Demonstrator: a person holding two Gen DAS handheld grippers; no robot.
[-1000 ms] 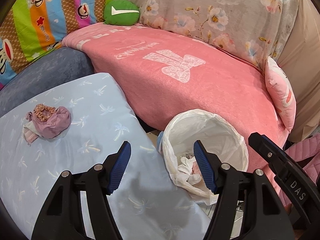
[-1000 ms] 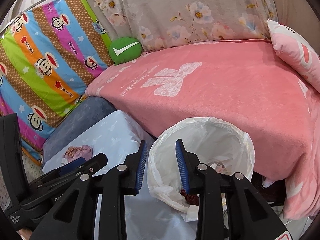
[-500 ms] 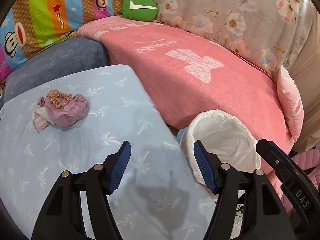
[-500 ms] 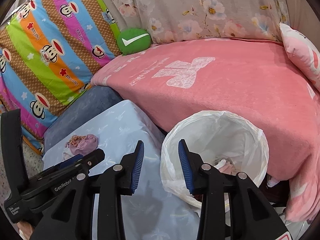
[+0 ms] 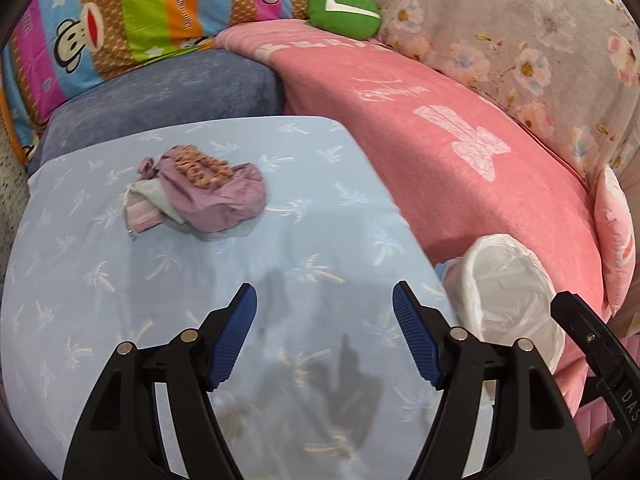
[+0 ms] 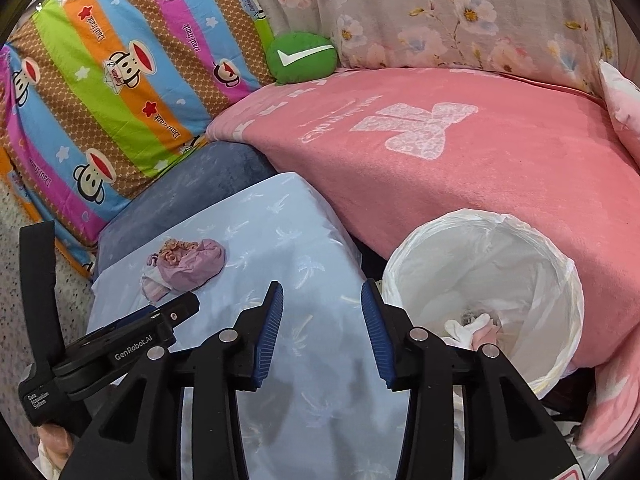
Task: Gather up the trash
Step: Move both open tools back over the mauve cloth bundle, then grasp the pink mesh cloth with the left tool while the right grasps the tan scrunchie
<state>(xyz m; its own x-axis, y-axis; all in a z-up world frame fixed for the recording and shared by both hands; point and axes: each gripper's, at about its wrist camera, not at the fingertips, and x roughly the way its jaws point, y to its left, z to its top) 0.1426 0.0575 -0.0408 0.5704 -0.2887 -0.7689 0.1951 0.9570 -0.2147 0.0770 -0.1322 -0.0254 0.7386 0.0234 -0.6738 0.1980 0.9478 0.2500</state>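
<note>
A crumpled mauve wrapper with a tan curly scrap and a pale pink strip (image 5: 200, 194) lies on the light blue table top (image 5: 280, 264); it also shows in the right wrist view (image 6: 186, 266). A white-lined trash bin (image 6: 486, 300) stands right of the table with white and pink scraps inside; it also shows in the left wrist view (image 5: 508, 300). My left gripper (image 5: 324, 334) is open and empty over the table, short of the trash pile. My right gripper (image 6: 322, 334) is open and empty above the table's right edge, beside the bin.
A pink blanket (image 5: 460, 140) covers the sofa behind the table and bin. A green round cushion (image 6: 302, 62), striped monkey-print cushions (image 6: 120, 80) and a floral backrest (image 6: 460, 20) stand behind. A grey-blue cushion (image 5: 168, 96) sits at the table's far edge.
Both grippers have swung left, from over the bin toward the table. The trash pile now sits nearer the centre of the left view. The right gripper's jaws have opened wider.
</note>
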